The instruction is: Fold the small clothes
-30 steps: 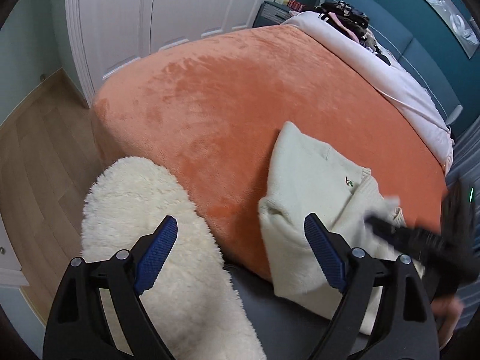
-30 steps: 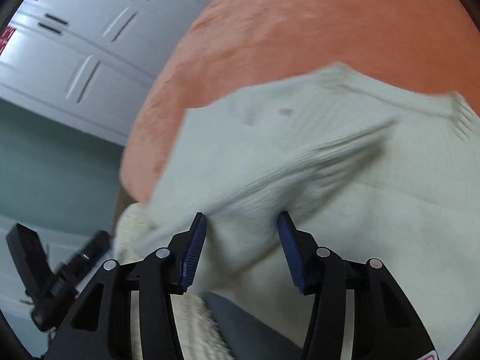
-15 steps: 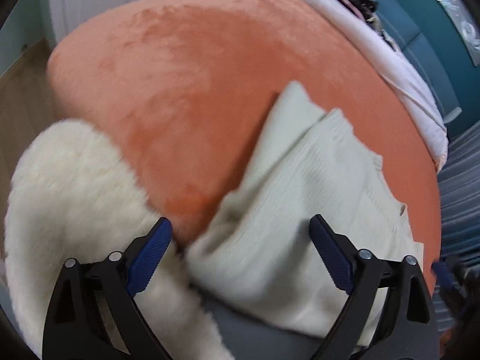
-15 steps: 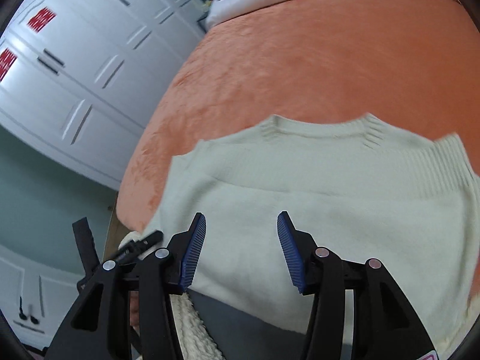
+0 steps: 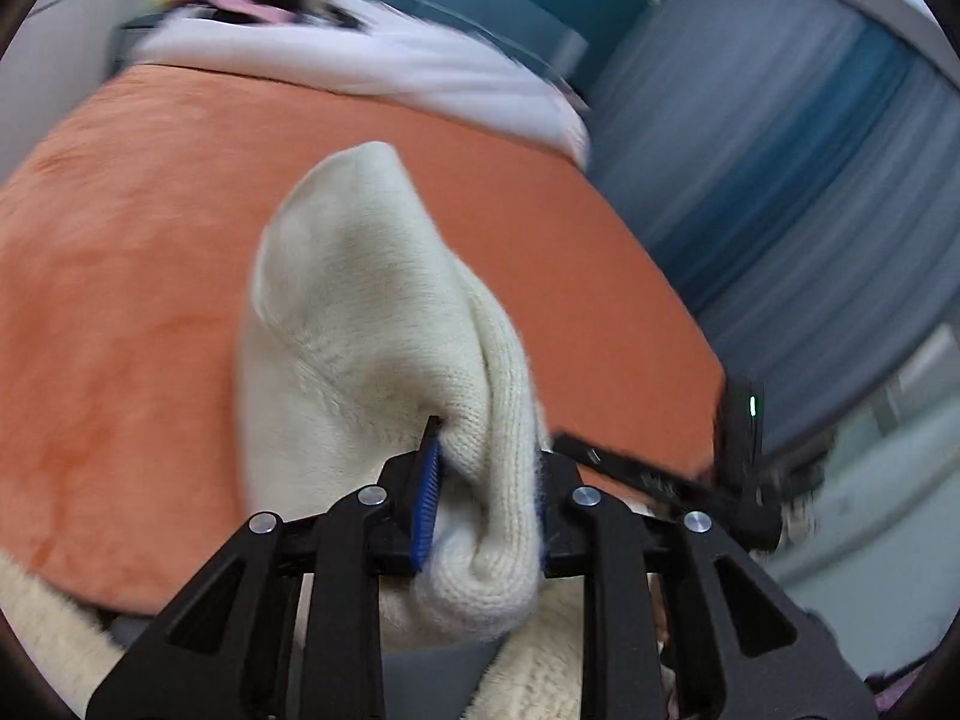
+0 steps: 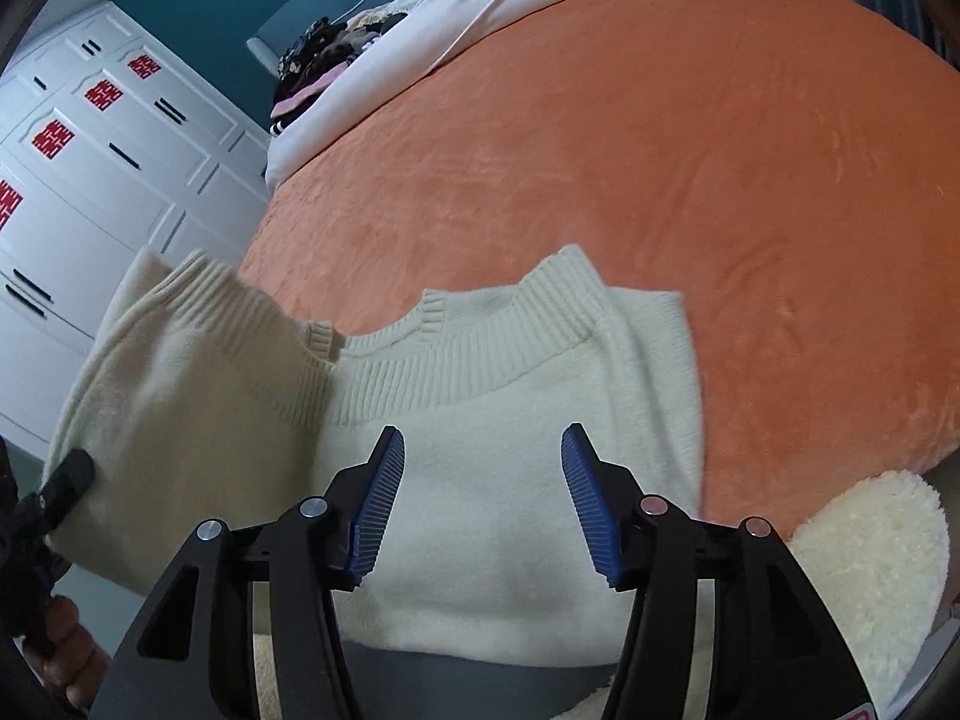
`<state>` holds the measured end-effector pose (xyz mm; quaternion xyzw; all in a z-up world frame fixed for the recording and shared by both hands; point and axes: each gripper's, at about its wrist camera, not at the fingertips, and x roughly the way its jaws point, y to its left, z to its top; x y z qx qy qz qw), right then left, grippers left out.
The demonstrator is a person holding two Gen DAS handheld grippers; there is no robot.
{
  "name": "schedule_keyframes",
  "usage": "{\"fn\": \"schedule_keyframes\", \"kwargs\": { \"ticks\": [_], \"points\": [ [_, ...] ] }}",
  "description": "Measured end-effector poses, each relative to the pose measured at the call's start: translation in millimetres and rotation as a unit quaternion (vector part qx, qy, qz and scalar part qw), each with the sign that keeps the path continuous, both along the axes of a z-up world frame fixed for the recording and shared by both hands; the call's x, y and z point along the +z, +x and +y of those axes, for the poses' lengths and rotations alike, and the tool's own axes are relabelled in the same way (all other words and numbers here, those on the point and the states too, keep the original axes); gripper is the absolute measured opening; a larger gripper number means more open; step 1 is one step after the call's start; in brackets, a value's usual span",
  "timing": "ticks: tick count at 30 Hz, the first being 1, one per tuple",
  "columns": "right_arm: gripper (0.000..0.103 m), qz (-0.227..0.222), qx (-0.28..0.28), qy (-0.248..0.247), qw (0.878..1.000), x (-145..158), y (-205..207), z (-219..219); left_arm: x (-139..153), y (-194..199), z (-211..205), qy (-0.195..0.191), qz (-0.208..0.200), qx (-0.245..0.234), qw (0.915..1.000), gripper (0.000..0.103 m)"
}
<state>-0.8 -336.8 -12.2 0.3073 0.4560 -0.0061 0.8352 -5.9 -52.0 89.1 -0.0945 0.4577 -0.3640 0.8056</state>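
The cream knit sweater (image 6: 516, 420) lay near the foot edge of the bed, on the orange plush blanket (image 6: 660, 168), its ribbed collar (image 6: 498, 324) facing away from the cameras. The left claw (image 5: 483, 492) was closing on a bunched fold of the knit; in the left wrist view the wool filled the gap between the blue pads and bulged out below them, so it was already pinched. That side of the garment stood lifted off the blanket, its ribbed edge raised at the left of the right wrist view. The right claw (image 6: 480, 504) hung over the sweater's body with its jaws opening, and no cloth was caught between them.

The main risk, as I judged it, lay in that thick, rounded bunch. A grip on a wad rather than a flat edge could let some layers slide free as the fold was carried across, leaving a crooked crease. It may also have caught more layers than intended; the pictures did not show which.

With the right claw released, nothing pinned the rest of the sweater. A pull from the left could drag the whole garment over the slick plush instead of folding it, or tug the near hem off the bed edge towards the fluffy cream rug (image 6: 870, 558) below.

Both views were partly blurred, so how exactly the lifted flap lined up with the body could not be told.
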Motion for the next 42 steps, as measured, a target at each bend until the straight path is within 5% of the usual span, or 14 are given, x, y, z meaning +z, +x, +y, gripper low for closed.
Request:
{"fn": "schedule_keyframes", "kwargs": {
  "ticks": [2,5,9,14,20,22,23,24,27,30,33,35,40,42],
  "points": [
    [0.058,-0.003,-0.017,0.007,1.0,-3,-8,-16,-44,0,-55,0.054,0.023,-0.062,0.9963,0.032],
    [0.058,0.008,-0.041,0.013,0.999,-12,-23,-34,-90,-10,-95,0.162,0.04,-0.078,0.9829,0.035],
    [0.074,0.003,-0.044,0.036,0.998,-14,-40,-39,-63,-25,-78,0.147,-0.017,-0.045,0.988,0.085],
    [0.075,0.016,-0.018,0.124,0.992,-39,-23,-26,-46,-11,-23,0.165,-0.029,0.047,0.9847,0.088],
    [0.085,0.069,0.035,0.128,0.989,-67,32,24,-65,-7,43,0.168,0.062,0.157,0.9712,0.088],
    [0.066,0.087,0.058,0.123,0.987,-71,42,43,-65,-12,57,0.168,0.068,0.172,0.9683,0.088],
    [0.026,0.077,0.081,0.112,0.987,-63,46,54,-63,-13,60,0.169,0.064,0.176,0.9678,0.088],
    [0.02,0.059,0.102,0.1,0.988,-50,49,62,-62,-12,61,0.17,0.059,0.177,0.9675,0.088],
    [0.016,-0.057,0.111,0.16,0.979,14,38,51,-53,-16,61,0.166,0.034,0.172,0.9704,0.089],
    [0.016,-0.128,0.094,0.108,0.981,53,15,29,-53,-19,58,0.165,0.028,0.157,0.9734,0.09],
    [0.016,0.004,0.077,-0.041,0.996,-14,21,8,-66,-14,48,0.177,0.051,0.144,0.9723,0.09],
    [0.016,0.096,0.056,-0.055,0.992,-62,20,1,-68,-12,42,0.185,0.051,0.14,0.9715,0.09],
    [0.016,-0.002,0.024,0.023,0.999,-25,0,-6,-64,-11,24,0.207,0.011,0.123,0.9706,0.09],
    [0.018,0.022,0.029,-0.001,0.999,-43,4,-8,-70,-7,14,0.217,0.015,0.11,0.9698,0.09]
  ]
}}
